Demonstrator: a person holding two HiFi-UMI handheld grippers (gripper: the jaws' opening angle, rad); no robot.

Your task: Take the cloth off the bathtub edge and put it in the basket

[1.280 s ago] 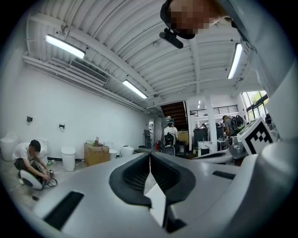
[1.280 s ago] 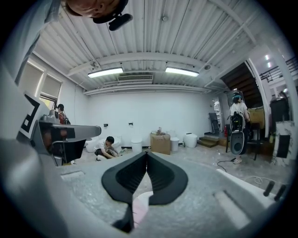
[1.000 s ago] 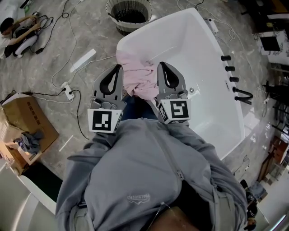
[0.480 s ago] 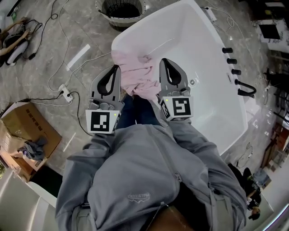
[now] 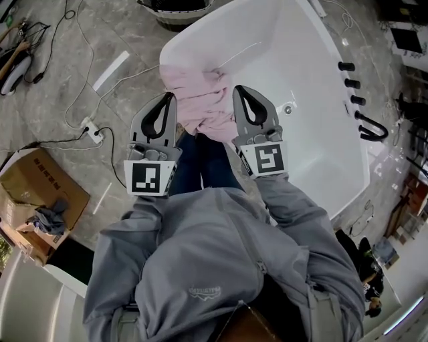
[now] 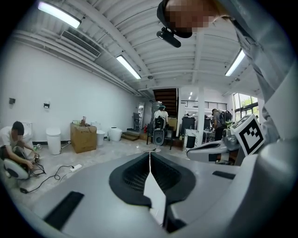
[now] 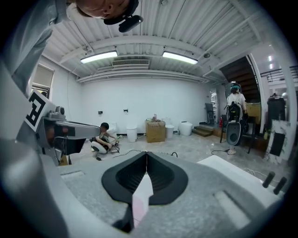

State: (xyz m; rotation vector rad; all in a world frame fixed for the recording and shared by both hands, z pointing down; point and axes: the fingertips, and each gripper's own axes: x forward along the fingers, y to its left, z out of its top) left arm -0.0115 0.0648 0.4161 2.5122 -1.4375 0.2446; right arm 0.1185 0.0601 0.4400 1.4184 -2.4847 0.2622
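Down closer to cloth (image 5: 200, 100) than a second back, with left tongs (image 5: 170, 97) and right tongs (image 5: 239, 89) both pinched tight on nothing. Draped over near edge of tub (image 5: 301, 80), bunched between and just ahead of the two tips, with no contact to be made out. Nothing done yet by the look of it: left to open, grip, lift and carry to basket (image 5: 175, 6), well ahead of the tips and somewhat left.
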